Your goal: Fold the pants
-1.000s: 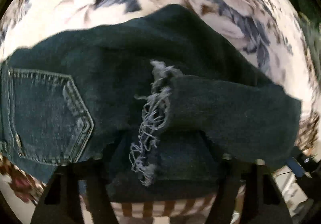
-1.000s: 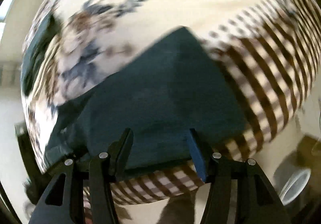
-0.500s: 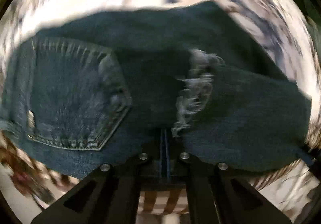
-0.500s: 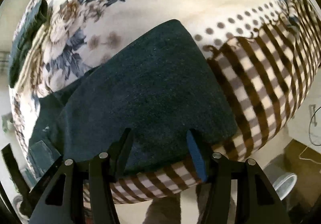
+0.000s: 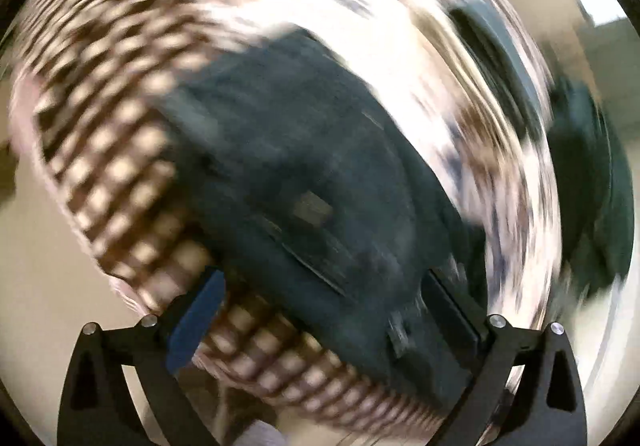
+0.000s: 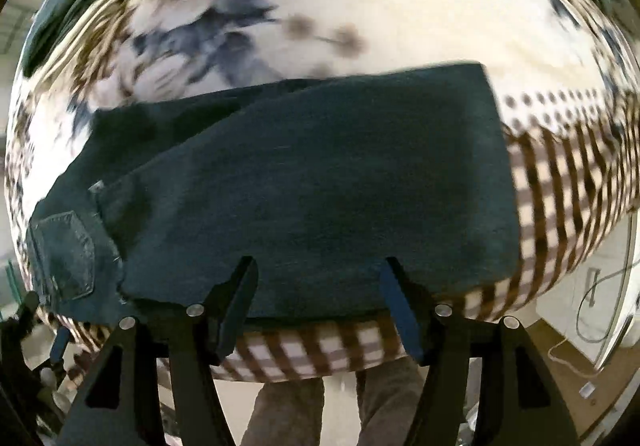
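From my right wrist view, the pants [image 6: 320, 182] lie folded into a dark denim block on the tablecloth [image 6: 400, 26], spanning most of the width just ahead of my right gripper [image 6: 316, 302]. Its 2 fingers [image 6: 236, 302] stand spread apart with nothing between them, their tips at the near edge of the denim, over the brown checked border of the cloth. A back pocket [image 6: 66, 258] shows at the far left end of the fold, beside a frayed hem. The cloth's floral print fills the surface beyond the pants. Below the table edge I see the person's legs [image 6: 288, 410], and a cable [image 6: 600, 286] hangs off to the right. The left wrist view is heavily smeared by motion, but I can still make out the pants [image 5: 304, 174] running diagonally across it from the upper middle to the lower right. My left gripper [image 5: 320, 322] is spread wide and holding nothing; its right finger [image 5: 452, 310] overlaps the near end of the denim, though I cannot tell whether it touches, while the blue-padded left finger sits over the checked border [image 5: 120, 182].
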`<state>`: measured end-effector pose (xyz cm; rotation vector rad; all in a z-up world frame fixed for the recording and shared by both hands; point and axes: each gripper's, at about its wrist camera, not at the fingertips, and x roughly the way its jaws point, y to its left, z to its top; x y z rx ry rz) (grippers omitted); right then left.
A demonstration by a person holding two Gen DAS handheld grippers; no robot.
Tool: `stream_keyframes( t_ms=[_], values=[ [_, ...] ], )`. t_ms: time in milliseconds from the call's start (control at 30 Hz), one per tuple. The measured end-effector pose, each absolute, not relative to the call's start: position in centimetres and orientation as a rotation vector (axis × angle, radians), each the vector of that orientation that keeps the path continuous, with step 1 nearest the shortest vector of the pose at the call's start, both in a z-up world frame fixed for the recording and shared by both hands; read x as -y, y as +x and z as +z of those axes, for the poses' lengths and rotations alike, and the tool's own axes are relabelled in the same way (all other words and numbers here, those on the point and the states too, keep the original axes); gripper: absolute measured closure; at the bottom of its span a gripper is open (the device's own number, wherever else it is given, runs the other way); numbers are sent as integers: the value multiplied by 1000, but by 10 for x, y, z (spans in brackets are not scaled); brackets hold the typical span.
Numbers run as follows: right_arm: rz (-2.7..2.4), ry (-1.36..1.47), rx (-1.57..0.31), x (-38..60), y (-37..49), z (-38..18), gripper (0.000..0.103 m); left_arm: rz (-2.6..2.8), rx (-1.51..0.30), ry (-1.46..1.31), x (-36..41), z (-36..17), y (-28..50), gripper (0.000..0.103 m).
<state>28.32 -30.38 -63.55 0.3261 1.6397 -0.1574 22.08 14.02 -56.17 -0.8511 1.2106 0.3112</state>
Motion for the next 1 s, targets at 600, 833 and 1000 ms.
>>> stream_keyframes(
  t_ms=[600, 833, 1000],
  values=[
    [-240, 162, -1642, 244, 342, -683, 35, 305, -925, -861, -167, -575, 225, 74],
    [-243, 179, -1655, 242, 354, -683, 34, 317, -970, -1130, -210, -636, 231, 53],
    [-240, 185, -1640, 261, 342, -682, 28, 351, -962, -1054, -201, -624, 240, 65]
  ],
)
